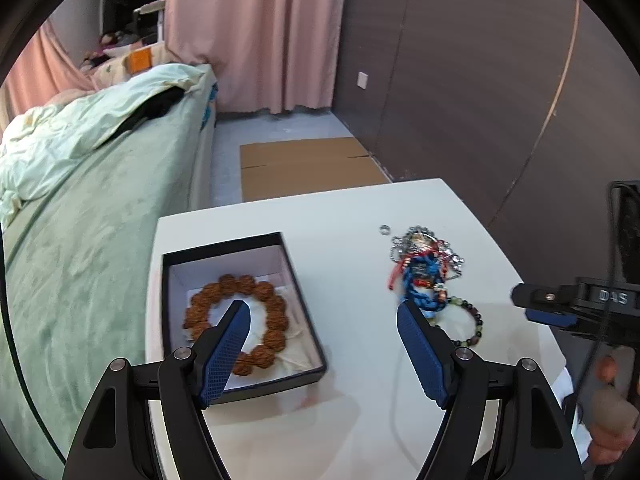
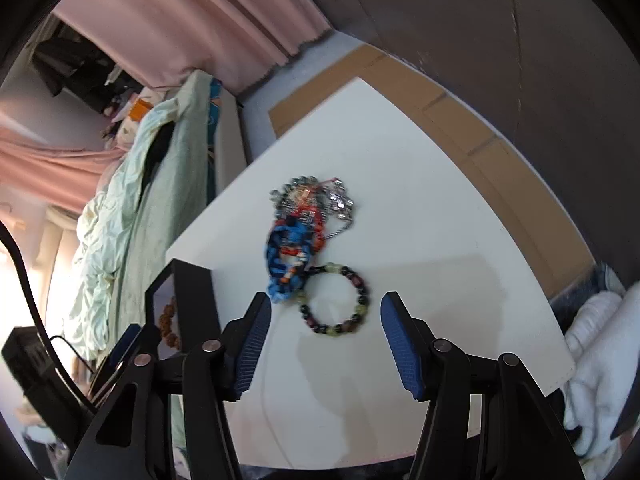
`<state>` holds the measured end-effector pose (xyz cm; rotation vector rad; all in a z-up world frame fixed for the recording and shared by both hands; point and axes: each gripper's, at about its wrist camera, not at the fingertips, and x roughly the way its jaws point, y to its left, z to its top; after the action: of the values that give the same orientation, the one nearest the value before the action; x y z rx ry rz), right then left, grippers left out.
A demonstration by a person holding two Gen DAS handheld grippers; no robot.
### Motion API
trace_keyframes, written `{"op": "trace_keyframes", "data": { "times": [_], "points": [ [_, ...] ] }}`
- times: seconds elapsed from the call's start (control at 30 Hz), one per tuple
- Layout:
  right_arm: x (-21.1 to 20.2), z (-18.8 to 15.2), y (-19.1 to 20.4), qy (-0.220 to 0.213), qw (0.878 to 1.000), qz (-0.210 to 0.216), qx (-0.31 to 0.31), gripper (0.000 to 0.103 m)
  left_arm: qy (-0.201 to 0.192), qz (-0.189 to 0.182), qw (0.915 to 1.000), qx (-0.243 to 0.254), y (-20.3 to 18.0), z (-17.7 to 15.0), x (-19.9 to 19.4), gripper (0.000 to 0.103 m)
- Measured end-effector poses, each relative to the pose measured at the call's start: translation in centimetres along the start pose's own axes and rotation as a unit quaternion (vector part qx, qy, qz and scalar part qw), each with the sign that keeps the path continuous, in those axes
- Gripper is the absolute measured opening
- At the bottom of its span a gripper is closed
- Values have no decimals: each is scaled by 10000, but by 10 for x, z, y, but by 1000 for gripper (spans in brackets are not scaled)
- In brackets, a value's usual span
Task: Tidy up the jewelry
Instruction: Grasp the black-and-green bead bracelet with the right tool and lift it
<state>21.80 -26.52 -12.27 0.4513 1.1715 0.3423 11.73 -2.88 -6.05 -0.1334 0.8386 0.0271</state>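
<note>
**Next bracelet lined up**

White table (image 1: pixel 352 216): black box (image 1: pixel 304 304) already holds the brown bead bracelet (image 1: pixel 240 320). My left claw (image 1: pixel 324 344) hangs released, empty. My right claw (image 2: pixel 326 340), spread, empty, frames the dark bead bracelet (image 2: pixel 362 300) beside the tangled pile (image 2: pixel 304 220).

The support is a white rectangular table with rounded corners (image 1: pixel 352 208). On its left part lies a black open-topped cardboard box with a pale lining (image 1: pixel 304 292), which holds a bracelet of large brown wrinkled seed beads (image 1: pixel 276 308). On the right part lies a tangled heap of silver chains and red and blue braided cords (image 2: pixel 304 220). A bracelet of dark and pale green round beads (image 2: pixel 360 304) lies against the heap's near end. A small silver ring (image 1: pixel 385 230) lies just beyond the heap, apart from it.
</note>
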Motion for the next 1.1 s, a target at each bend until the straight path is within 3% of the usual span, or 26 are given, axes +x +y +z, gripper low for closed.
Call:
{"op": "trace_keyframes", "data": {
  "times": [0.07, 0.3, 0.7, 0.77, 0.8, 0.97, 1.1],
  "points": [
    [6, 2, -1, 54, 9999, -96, -37, 58, -7, -68, 10000, 29, -3, 1, 0, 77],
    [36, 6, 7, 374, 9959, -704, -416, 32, -102, -211, 9997, -27, -2, 8, 0, 77],
    [57, -2, 34, 377, 9751, -1700, -1373, 29, -176, -121, 9990, -388, 24, 19, 2, 77],
    [57, -3, 38, 340, 9700, -1844, -1546, 21, -172, -102, 9988, -450, 28, 19, 3, 77],
    [57, -3, 38, 339, 9693, -1857, -1577, 10, -171, -98, 9987, -474, 29, 20, 3, 77],
    [39, 9, 14, 191, 9826, -1554, -1001, 9, -166, -134, 9988, -430, 22, 19, 6, 77],
    [12, 18, -7, 34, 9939, -955, -546, 9, -140, -355, 9983, -431, 10, 19, 10, 77]
  ]
}}
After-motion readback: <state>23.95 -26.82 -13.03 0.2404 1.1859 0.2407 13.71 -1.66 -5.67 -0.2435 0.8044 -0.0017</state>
